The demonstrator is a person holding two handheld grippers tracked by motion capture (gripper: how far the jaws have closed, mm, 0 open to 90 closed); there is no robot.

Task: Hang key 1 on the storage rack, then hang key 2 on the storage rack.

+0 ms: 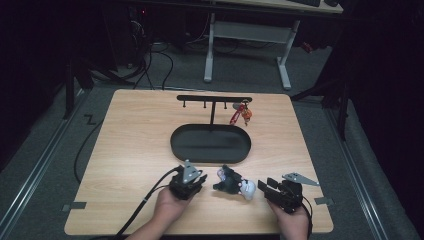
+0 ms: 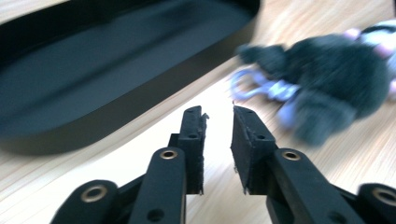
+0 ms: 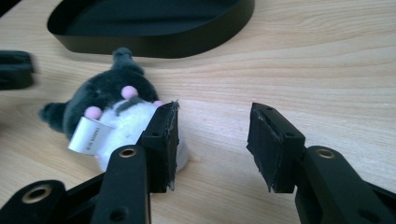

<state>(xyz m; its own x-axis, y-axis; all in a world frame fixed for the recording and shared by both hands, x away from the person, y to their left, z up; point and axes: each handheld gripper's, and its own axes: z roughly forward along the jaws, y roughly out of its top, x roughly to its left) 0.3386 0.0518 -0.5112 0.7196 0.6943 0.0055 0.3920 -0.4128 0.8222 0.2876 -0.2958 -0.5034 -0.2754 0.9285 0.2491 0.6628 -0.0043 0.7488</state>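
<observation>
A dark grey and white plush toy (image 1: 234,183) with pink dots lies on the wooden table near the front edge, between my two grippers. In the left gripper view the plush (image 2: 327,79) is blurred, with a metal key ring (image 2: 252,84) on its near side. My left gripper (image 1: 199,178) (image 2: 218,112) is open and empty, just left of the ring. My right gripper (image 1: 263,187) (image 3: 215,109) is open too, with bare wood between its jaws. There the plush (image 3: 112,116), with a white tag, lies against the outside of the left jaw.
A black oval tray (image 1: 175,142) (image 2: 93,70) (image 3: 163,44) sits mid-table behind the plush. A black hook rack (image 1: 214,98) rises from it, and a red and orange keychain (image 1: 239,114) hangs at its right end. A white desk frame (image 1: 247,35) stands beyond the table.
</observation>
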